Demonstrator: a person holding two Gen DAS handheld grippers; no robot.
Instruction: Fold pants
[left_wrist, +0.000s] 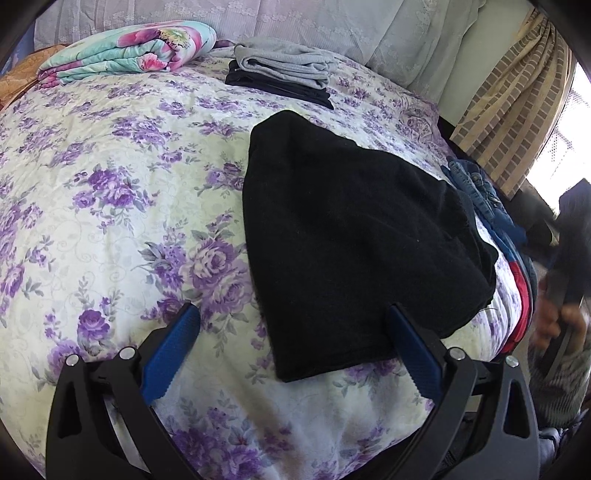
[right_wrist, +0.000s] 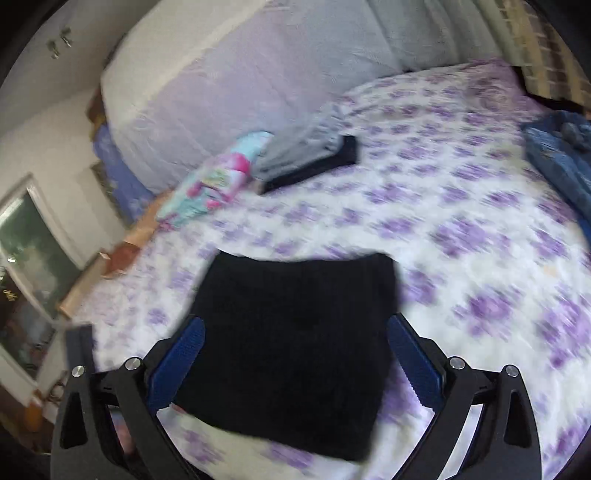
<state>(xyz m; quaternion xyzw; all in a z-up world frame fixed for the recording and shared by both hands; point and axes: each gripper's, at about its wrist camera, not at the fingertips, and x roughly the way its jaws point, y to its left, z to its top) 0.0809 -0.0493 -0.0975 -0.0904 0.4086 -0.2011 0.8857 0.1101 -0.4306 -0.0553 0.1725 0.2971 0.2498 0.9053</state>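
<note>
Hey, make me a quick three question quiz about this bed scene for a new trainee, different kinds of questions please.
1. True or false: the left gripper is clamped on the black pants.
2. What sits on top of the dark folded garment at the far side of the bed? A) grey folded garment B) floral blanket C) jeans
3. Fill in: the bedspread has ______ flowers.

Key: 1 false, both grippers are open, the right gripper too. 2 A. 3 purple.

Left claw (left_wrist: 291, 317) and right claw (right_wrist: 295, 328) both gape wide, holding nothing.
</note>
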